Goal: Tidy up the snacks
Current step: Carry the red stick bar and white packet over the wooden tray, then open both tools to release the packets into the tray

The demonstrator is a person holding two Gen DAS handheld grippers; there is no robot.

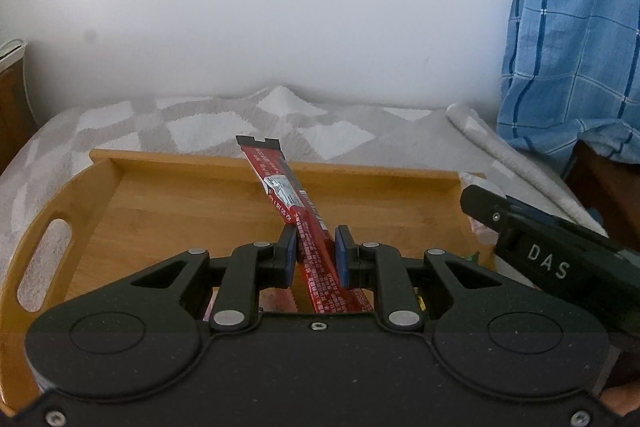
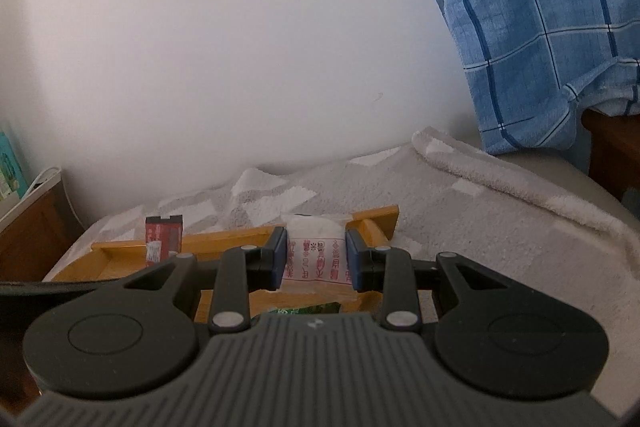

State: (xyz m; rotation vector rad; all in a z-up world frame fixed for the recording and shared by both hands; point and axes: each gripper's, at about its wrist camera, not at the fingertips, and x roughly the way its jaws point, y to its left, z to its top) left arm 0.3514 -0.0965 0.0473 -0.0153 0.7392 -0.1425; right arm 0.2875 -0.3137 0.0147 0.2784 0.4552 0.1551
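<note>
Snacks, two in hand, others low in the near part of the tray.

Item 1: red stick packet (image 1: 298, 211), long and flat, pinched at mid-length by the left gripper (image 1: 316, 255), far end tilted up over the wooden tray (image 1: 160, 195); likely gripped there so it hangs balanced for laying down.

Item 2: white pouch with red print (image 2: 316, 251), pinched across its width by the right gripper (image 2: 316, 255), held above the tray's right end.

Item 3: green wrapper (image 2: 308, 309), mostly hidden beneath.

Support: tray rests on a grey patterned blanket (image 2: 460, 211).
</note>
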